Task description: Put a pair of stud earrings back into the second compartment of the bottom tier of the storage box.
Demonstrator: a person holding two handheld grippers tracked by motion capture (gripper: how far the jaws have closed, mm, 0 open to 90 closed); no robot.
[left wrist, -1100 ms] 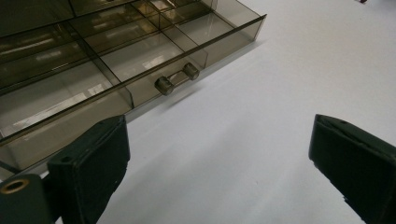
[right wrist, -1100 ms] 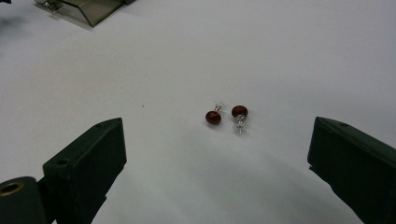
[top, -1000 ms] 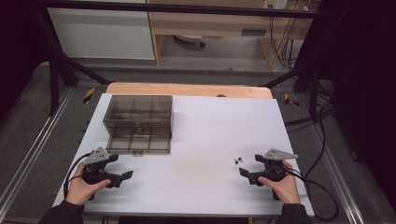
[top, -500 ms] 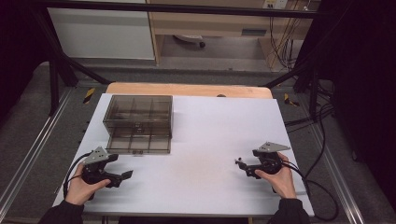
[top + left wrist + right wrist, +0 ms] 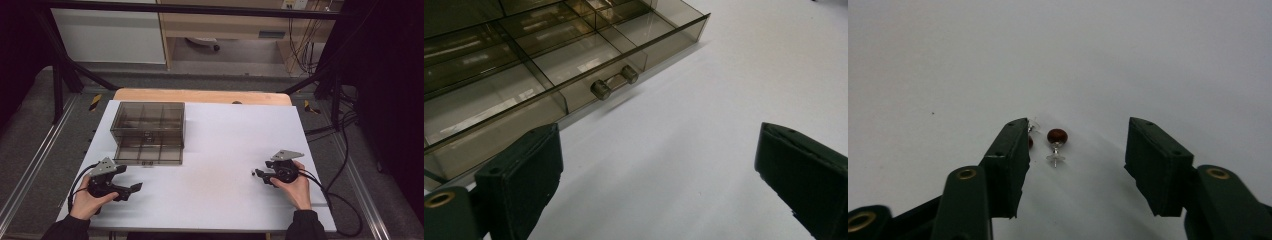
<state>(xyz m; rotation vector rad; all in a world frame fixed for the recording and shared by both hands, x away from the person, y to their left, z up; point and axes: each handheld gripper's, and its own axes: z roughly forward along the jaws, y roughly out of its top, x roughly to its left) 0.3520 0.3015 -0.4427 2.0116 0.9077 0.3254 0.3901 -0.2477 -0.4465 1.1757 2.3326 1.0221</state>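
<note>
Right tool (image 5: 1077,150) half-closing, gripping nothing, around earring (image 5: 1056,143), second earring (image 5: 1030,142) mostly hidden.

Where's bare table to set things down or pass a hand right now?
The widest free patch is the white table between the drawer box and the right gripper. The strip along the near edge between both hands is bare too. It is tight at the right gripper, where small red earrings lie between its closing jaws, and by the left gripper under the open drawer.
</note>
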